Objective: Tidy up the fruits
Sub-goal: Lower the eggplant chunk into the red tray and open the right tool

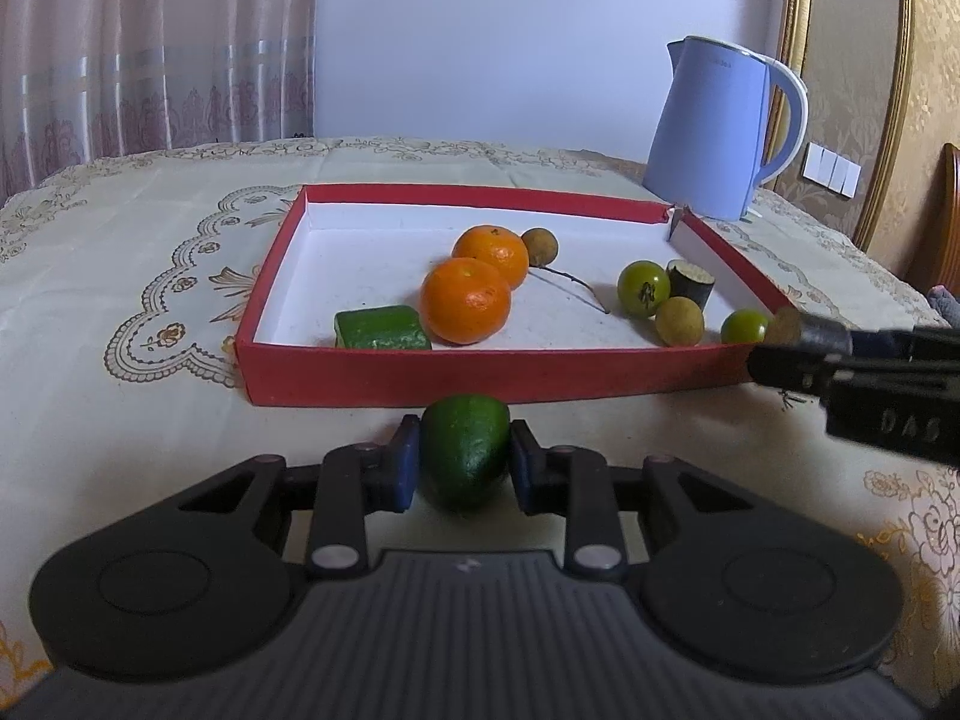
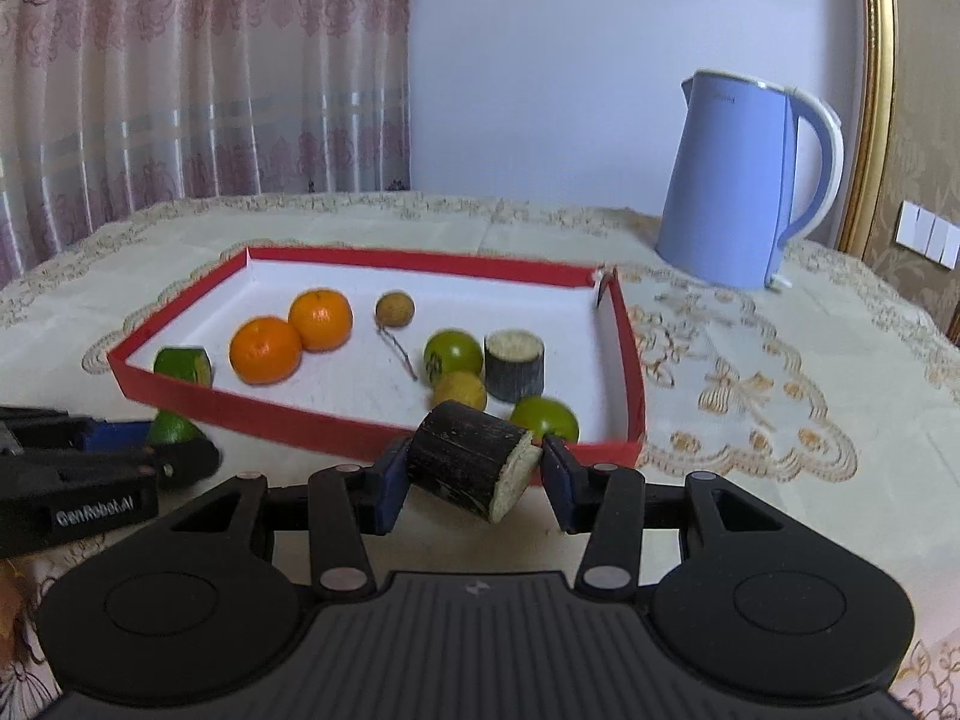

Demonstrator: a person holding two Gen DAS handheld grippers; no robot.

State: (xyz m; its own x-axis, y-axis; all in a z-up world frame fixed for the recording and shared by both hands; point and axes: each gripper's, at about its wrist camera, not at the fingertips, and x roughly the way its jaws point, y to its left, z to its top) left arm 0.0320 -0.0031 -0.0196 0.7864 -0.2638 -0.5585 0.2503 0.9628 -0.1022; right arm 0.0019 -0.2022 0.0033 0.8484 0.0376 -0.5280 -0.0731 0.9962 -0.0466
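Clamping a green fruit (image 1: 465, 450), left hand-held gripper (image 1: 462, 459) reads "GenRobot.AI"; right hand-held gripper (image 2: 471, 468) squeezes a sugarcane piece (image 2: 468, 459).

Blk gripper (image 1: 462, 462), blue pads (image 1: 403, 468)

In the tray (image 1: 384, 373) lie 2 oranges (image 1: 465, 300), kettle (image 1: 717, 132) behind its right corner.

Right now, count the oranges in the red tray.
2. Both sit touching in the tray, left of centre: the near orange beside a green piece, the far orange behind it.
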